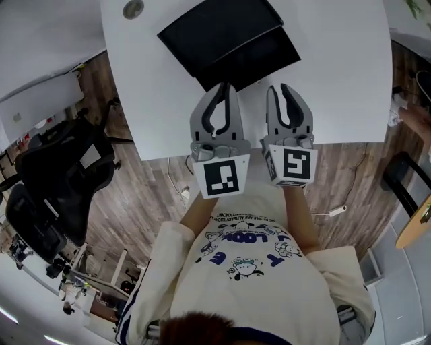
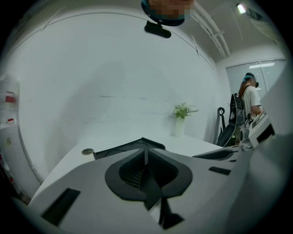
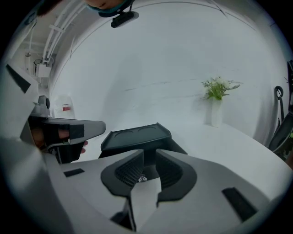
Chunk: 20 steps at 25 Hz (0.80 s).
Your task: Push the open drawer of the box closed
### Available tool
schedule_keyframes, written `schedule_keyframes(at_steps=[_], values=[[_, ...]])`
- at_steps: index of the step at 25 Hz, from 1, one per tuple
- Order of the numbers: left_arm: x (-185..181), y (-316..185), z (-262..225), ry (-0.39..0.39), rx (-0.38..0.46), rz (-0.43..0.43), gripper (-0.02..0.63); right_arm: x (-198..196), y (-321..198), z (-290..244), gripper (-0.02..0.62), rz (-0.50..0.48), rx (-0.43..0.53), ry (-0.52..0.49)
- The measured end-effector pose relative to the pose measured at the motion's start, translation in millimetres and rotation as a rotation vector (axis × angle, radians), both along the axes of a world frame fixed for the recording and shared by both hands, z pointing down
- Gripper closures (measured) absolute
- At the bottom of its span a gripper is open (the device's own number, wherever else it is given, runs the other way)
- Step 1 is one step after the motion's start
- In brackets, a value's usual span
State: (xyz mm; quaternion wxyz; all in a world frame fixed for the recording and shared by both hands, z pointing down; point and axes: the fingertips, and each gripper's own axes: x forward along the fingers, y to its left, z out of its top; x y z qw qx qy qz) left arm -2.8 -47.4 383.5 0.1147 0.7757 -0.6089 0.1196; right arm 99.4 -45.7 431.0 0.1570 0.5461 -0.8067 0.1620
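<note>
A black box (image 1: 215,30) lies on the white table (image 1: 337,81), and its open drawer (image 1: 259,59) sticks out toward me. Both grippers hover side by side over the table's near edge and point at the box without touching it. My left gripper (image 1: 224,86) has its jaws shut with nothing between them, and the box (image 2: 126,148) shows just beyond its tips (image 2: 145,153). My right gripper (image 1: 278,87) stands a little open with an empty gap (image 3: 149,155). Ahead of it are the box (image 3: 135,135) and the drawer front.
A round grommet (image 1: 133,9) sits in the table's far left corner. A white vase with a green plant (image 3: 216,109) stands at the back by the wall. A black office chair (image 1: 60,168) stands left of the table, and a person (image 2: 249,98) stands at the far right.
</note>
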Motion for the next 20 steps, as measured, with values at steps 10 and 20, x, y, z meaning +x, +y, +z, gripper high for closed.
schedule_keyframes(at_steps=[10,20], values=[[2,6,25,0.021,-0.055,-0.016,0.574,-7,2,35,0.494,-0.077,-0.058,0.044],[2,5,37,0.046,-0.086,-0.035,0.574,-18,4,56,0.474,-0.143,-0.118,0.062]])
